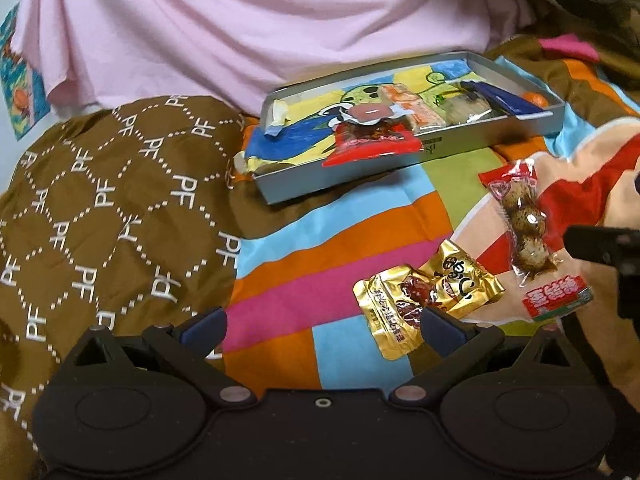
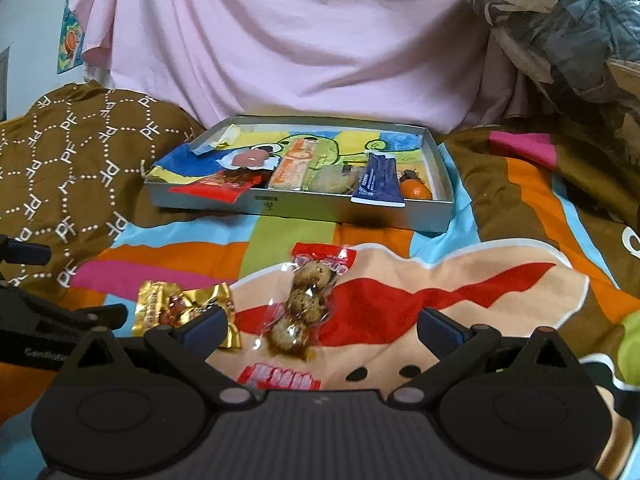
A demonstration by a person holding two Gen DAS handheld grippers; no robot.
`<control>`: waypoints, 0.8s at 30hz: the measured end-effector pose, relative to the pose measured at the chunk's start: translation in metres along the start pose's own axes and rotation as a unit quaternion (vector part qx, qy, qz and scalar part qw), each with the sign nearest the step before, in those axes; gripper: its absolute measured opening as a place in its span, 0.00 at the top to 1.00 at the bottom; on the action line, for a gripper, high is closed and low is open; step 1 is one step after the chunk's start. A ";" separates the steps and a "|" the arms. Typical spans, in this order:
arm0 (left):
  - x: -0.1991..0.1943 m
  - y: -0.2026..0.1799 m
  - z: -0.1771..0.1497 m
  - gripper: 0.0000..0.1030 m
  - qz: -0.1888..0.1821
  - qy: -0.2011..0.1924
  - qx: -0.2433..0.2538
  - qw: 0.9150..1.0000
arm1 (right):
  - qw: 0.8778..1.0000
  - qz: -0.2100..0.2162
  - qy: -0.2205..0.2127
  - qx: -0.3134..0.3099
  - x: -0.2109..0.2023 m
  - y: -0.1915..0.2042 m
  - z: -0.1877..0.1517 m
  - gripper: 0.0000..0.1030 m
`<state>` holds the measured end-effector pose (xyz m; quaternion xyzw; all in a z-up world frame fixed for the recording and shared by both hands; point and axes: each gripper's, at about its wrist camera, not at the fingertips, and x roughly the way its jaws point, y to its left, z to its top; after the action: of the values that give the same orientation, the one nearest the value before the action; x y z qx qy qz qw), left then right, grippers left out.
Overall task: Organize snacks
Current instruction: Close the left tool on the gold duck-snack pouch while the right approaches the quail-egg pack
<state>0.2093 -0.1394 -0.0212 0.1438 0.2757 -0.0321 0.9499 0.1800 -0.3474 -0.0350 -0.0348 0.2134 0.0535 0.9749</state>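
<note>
Both tools are spread wide with nothing between their fingers: my left tool [image 1: 322, 330] fills the bottom of its view, and my right tool [image 2: 322, 328] fills the bottom of the other.

Largest in sight is the pink cloth [image 2: 280, 40] draped across the top of both frames. Below it lies the striped, many-coloured bedspread [image 1: 340, 248], with a brown pillow [image 1: 100, 208] printed with "PF" at the left of the frame.

A shallow grey tray [image 2: 320, 210] sits on the bedspread in the upper middle, lined with a crayon drawing. Inside it, from left to right in the right wrist view: a red packet [image 2: 216, 188] hanging over the near rim, an orange-and-white bar [image 2: 294, 164], a pale brownish snack (too blurred to name), a blue tube [image 2: 378, 180] and a small orange fruit [image 2: 416, 191] in the right corner.

Nearer to me, outside the tray, a clear packet of speckled eggs [image 2: 302, 304] with red ends lies lengthwise in the middle of the right wrist view, between that tool's fingers but lower than them. Just to its left lie two gold packets [image 1: 424, 292], overlapping; in the left wrist view they sit just beyond my left tool's right-hand finger [image 1: 440, 322].
</note>
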 end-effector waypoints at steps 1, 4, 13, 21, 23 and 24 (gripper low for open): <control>0.002 -0.001 0.000 0.01 0.001 0.000 0.004 1.000 | 1.000 -0.001 0.002 -0.002 0.004 0.000 0.000 0.00; 0.010 -0.002 0.001 0.01 0.002 0.002 0.013 1.000 | 1.000 -0.003 0.012 -0.005 0.018 -0.002 -0.001 0.00; 0.027 -0.007 0.000 0.01 -0.002 0.006 0.052 0.999 | 0.999 0.023 0.033 0.012 0.040 -0.011 0.001 0.00; 0.032 -0.015 -0.001 0.01 -0.025 -0.010 0.107 0.994 | 0.997 0.051 0.046 0.023 0.049 -0.015 0.001 0.01; 0.030 -0.020 -0.001 0.01 -0.038 -0.020 0.135 0.990 | 0.997 0.054 0.047 0.025 0.049 -0.016 0.000 0.02; 0.029 -0.022 -0.001 0.01 -0.045 -0.025 0.148 0.988 | 0.997 0.056 0.047 0.025 0.049 -0.016 0.000 0.02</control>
<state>0.2305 -0.1592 -0.0430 0.2693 0.2501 -0.1187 0.9224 0.2261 -0.3587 -0.0548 -0.0004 0.2618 0.1011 0.9598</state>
